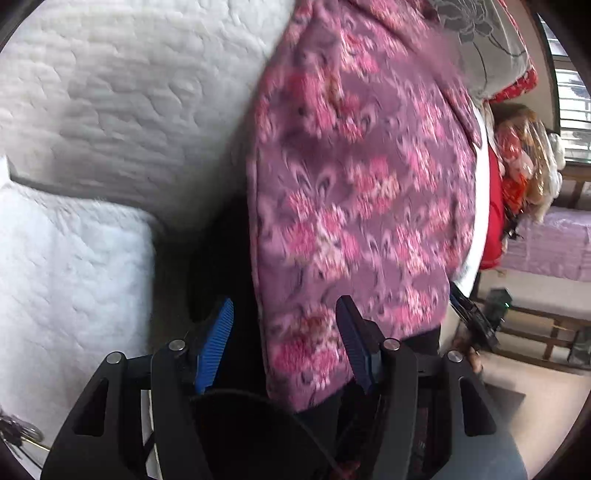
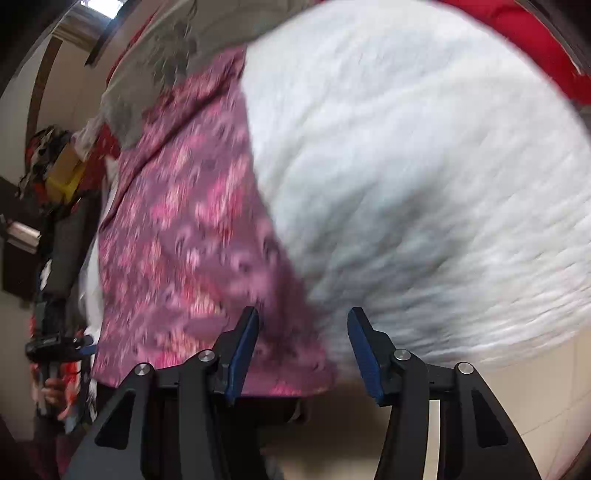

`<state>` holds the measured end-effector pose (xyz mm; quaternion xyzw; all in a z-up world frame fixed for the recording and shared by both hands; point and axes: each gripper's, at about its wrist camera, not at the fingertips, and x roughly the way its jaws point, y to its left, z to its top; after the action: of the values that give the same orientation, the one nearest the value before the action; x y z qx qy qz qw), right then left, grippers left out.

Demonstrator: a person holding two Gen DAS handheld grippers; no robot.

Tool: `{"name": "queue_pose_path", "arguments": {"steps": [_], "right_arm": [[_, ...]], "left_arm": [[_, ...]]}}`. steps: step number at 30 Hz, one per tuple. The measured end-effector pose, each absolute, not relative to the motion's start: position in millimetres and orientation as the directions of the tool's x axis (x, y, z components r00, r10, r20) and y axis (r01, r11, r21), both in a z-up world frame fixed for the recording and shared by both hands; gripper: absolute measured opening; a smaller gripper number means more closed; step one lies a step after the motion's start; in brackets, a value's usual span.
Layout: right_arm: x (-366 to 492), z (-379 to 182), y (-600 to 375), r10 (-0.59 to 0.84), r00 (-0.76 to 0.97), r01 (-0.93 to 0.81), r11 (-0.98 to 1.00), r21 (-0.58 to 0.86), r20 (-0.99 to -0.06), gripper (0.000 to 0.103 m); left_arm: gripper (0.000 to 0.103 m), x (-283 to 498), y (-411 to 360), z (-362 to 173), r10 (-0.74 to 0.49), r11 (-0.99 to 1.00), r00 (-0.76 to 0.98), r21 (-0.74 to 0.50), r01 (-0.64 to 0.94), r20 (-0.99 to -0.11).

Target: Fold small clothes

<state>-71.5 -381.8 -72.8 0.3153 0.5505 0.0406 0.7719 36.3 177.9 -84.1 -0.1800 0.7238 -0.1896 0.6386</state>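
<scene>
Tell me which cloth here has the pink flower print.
The purple fleece cloth between the left gripper fingers. Its pink blooms set it apart from the plain white quilt beside it and the grey cloth with dark outlined flowers above.

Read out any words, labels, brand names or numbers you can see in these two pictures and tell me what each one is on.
None can be read.
The purple flowered cloth carries only a pattern, no words.
The white quilt is plain.
The grey flowered fabric has a drawn flower, no text.
Both pictures are blurred by motion.
</scene>
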Motion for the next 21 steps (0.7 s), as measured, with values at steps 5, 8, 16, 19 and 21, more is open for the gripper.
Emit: {"name": "queue_pose_path", "arguments": {"steps": [5,8,16,19,21], "right_arm": [[-63.7,-85.3,-355.9,0.487,0.335,0.159,0.814,0.558,-0.806,0.054],[-59.9,-92.9,-345.7,0.525,0.294,0.126,0.807,0.577,-0.799,0.029],[-64.5,-58.5,-338.3,0.587,0.365,0.018,0.771,0.636,-0.722,0.007],[-61.1,-34.9,-342.7,0.618,0.432,0.000,0.728,0.686,-0.656,0.007],[-55.3,-20.0,-346.6,0.630,0.480,-0.010,0.700,0.714,-0.610,0.007]], "left_arm": [[0.060,30.0,168.1,-77.5,-0.500,0.863,-0.116,-0.505,0.013,-0.858],[0.056,26.4,160.6,-76.5,-0.469,0.880,-0.106,-0.474,0.027,-0.877],[0.004,23.4,165.4,-60.6,-0.545,0.835,-0.076,-0.549,0.040,-0.835],[0.004,32.0,167.9,-49.2,-0.636,0.771,-0.029,-0.637,0.019,-0.771],[0.004,41.6,171.3,-42.5,-0.689,0.724,0.002,-0.689,-0.002,-0.724]]}}
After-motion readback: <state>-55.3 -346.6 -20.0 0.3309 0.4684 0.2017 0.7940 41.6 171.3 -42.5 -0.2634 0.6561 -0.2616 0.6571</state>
